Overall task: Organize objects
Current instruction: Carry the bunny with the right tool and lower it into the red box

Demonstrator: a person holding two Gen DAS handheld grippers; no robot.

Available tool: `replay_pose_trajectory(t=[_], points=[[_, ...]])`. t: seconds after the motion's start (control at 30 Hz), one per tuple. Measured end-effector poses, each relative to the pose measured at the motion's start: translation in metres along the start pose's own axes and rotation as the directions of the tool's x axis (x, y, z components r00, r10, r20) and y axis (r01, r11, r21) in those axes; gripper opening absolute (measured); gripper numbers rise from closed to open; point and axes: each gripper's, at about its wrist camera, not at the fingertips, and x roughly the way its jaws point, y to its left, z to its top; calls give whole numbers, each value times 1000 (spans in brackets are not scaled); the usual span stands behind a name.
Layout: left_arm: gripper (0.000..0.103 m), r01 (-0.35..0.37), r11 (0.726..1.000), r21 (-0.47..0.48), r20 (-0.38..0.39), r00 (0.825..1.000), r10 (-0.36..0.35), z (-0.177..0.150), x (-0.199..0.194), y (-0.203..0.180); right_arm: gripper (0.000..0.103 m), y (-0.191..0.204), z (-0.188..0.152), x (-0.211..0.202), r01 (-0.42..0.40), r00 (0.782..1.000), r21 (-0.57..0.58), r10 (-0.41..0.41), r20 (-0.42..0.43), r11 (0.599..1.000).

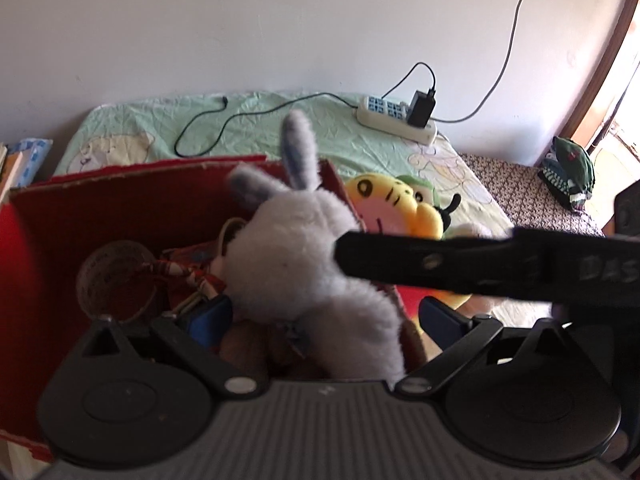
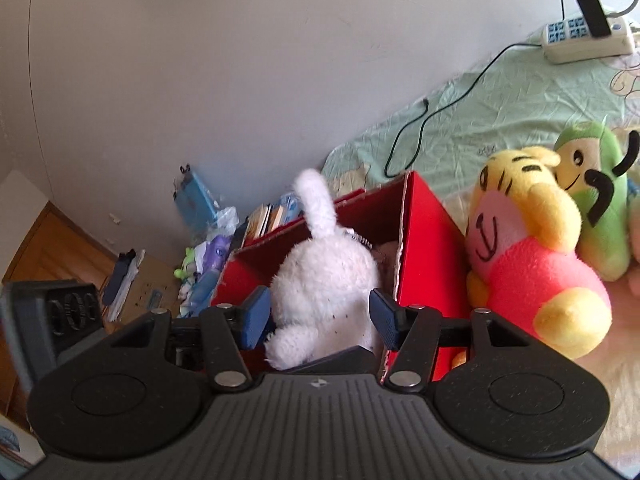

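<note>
Right tongs (image 2: 320, 322) are seen spread apart, blue pads flanking the white plush rabbit (image 2: 326, 280) without a clear clamp. Left tongs (image 1: 326, 320) are likewise held apart around its lower body. The rabbit is placed half inside the red cardboard box (image 2: 424, 232), over the rim. It is judged light, soft and squashy; best gripped at the torso, not the ear. Beyond, a yellow plush (image 2: 532, 256) and power strip (image 2: 588, 40) are laid on the green-sheeted bed (image 2: 500, 108); a plain wall is behind.

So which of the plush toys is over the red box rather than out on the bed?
The white rabbit plush, between the right tongs over the red box; the yellow-and-pink plush and green plush sit outside.
</note>
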Motion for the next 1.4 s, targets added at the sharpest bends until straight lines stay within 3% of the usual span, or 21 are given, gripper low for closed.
replay_pose_trajectory(t=[0.17,0.23,0.33,0.6,1.0,1.4], points=[[99,-7,1000,7,-18,1000,7,3,6,3,55,1,-6,-6,23,1000,14,-23,9,1000],[99,-47,998,30,-23,999,48,5,9,1,52,0,-6,-4,25,1000,19,-25,14,1000],[99,-70,996,51,-32,997,71,6,13,3,42,1,-9,-9,33,999,26,-33,18,999],[103,-103,992,72,-71,992,108,5,31,8,40,3,-11,-5,31,1000,48,-31,2,998],[103,-164,983,77,-68,983,169,3,9,-10,40,-1,-14,-16,9,1000,32,-8,-12,999],[103,-305,951,47,-68,949,308,-3,-6,-35,41,-5,-15,-33,-20,999,1,20,-40,1000]])
